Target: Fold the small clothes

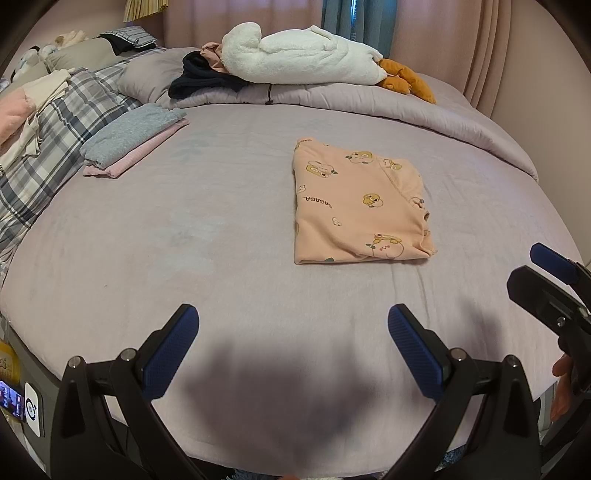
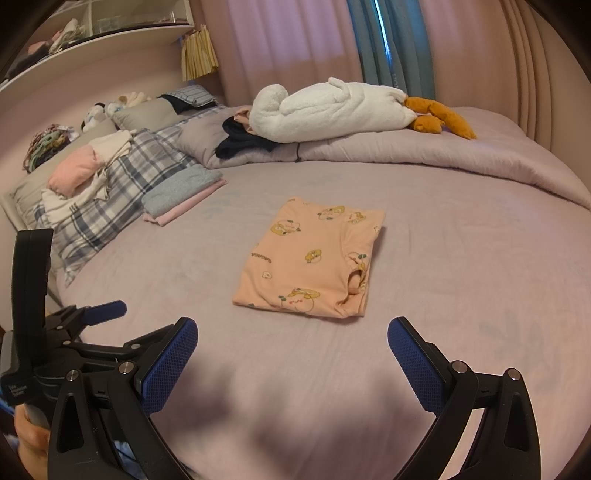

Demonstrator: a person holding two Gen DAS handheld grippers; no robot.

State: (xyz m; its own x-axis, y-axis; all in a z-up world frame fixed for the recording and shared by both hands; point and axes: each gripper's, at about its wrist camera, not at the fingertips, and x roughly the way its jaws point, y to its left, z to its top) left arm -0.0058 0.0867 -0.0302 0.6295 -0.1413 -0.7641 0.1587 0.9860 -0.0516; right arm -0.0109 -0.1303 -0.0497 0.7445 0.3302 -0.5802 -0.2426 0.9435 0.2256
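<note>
- Left gripper [image 1: 293, 345]: jaws stood wide apart, nothing between the blue pads [image 1: 168, 356]; it hung over the near edge of the bed [image 1: 221, 258], casting a shadow on the sheet.
- Right gripper [image 2: 291, 360]: likewise spread wide and empty, just beside the left one, over the same near edge. A hand [image 2: 31, 439] showed at the grip of the left gripper, seen low left in the right wrist view.
- Peach printed garment [image 1: 360, 206]: lay folded into a neat rectangle flat on the lilac sheet, beyond both grippers and touched by neither; cartoon print faced up, folded edges toward the right side.
- Stack of folded clothes [image 1: 135, 138]: a grey-blue piece on top of a pink one, well apart to the left of the peach garment, against the plaid pillow [image 1: 55, 147].
- On the plaid pillow: a loose pink and cream heap of clothes [image 2: 86, 173], unfolded.
- Far side: rolled lilac duvet [image 1: 369, 99] carrying a white plush toy [image 1: 299, 55] with orange feet, and dark clothing [image 1: 207, 79] beside it.
- Shelf unit [image 2: 96, 33] above the headboard held cloth items in its compartments; contents too blurred to identify.
</note>
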